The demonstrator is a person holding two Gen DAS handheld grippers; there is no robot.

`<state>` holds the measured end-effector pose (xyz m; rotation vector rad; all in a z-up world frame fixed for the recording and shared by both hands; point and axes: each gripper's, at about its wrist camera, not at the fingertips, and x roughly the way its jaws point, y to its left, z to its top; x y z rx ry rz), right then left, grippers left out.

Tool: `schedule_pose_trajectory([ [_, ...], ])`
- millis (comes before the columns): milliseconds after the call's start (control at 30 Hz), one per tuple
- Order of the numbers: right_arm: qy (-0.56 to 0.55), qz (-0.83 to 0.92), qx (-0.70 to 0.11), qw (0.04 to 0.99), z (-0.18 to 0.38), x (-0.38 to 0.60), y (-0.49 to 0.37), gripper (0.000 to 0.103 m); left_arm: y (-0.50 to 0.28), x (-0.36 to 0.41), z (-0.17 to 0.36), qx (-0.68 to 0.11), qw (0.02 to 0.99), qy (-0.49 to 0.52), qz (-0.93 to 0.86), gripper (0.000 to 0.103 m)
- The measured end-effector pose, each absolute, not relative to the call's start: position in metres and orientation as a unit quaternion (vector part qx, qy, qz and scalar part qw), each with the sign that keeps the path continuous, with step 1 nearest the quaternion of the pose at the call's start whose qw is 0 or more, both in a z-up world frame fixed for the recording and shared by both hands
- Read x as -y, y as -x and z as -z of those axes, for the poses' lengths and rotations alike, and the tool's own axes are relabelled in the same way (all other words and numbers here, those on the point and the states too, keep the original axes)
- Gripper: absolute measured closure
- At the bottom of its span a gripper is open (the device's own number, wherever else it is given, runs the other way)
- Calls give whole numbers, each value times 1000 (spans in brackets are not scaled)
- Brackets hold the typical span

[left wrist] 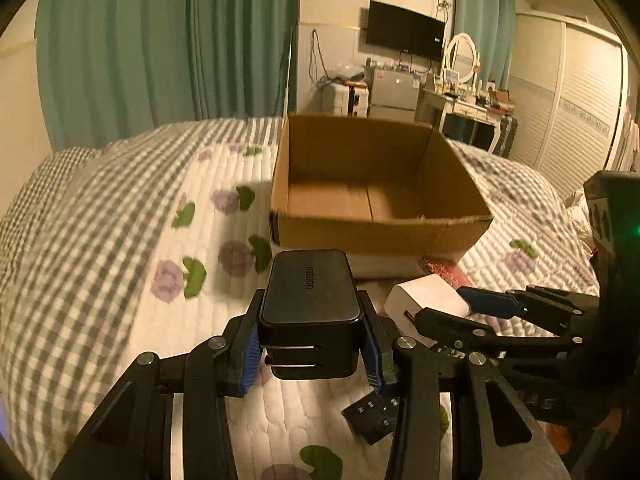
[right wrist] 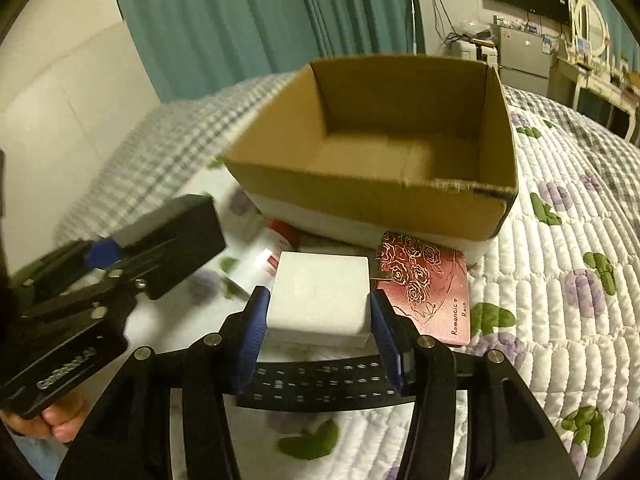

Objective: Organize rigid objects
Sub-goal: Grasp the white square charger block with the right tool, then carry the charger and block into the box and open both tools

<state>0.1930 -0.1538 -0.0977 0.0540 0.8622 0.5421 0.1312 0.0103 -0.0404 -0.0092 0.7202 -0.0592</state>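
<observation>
Holding two chargers at once: left gripper (left wrist: 310, 344) is clamping the black rectangular UGREEN wall charger (left wrist: 310, 304) between its blue pads, jaws closed on its sides, prongs facing the camera. Right gripper (right wrist: 318, 320) is gripping the white cube-shaped plastic charger (right wrist: 320, 300) the same way, jaws snug on both flanks. Both are hovering just near of the open brown cardboard box (right wrist: 372, 196) sitting on the quilted floral bedspread (right wrist: 560, 260); box looks empty. Still lying on the bed: red rose-patterned flat case (right wrist: 428, 284) touching the box's near wall, a white red-capped tube (right wrist: 264, 256) to its left, and a black numbered strip (right wrist: 320, 384) under the right gripper.

Risks: grippers are crowding each other, so simultaneous moves could be colliding; catching the box's near wall would be shoving it on the soft bed; the smooth chargers could be slipping.
</observation>
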Motion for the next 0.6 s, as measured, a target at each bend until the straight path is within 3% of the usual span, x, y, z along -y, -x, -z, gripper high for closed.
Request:
schedule_pose_trajectory([
  [233,-71,-291,-413,860,85,173,-190,53,-137,-9,22,-344,939,3,19,61],
  [500,27,-262,-473,841,144,158,-184,52,-138,-7,37,-364,931,5,20,61],
  [533,35,-261,-473,841,144,156,-183,50,-138,-7,40,-366,930,6,21,61],
  [600,23,-276,-476,835,144,155,-182,35,-139,-7,45,-371,928,8,24,61],
])
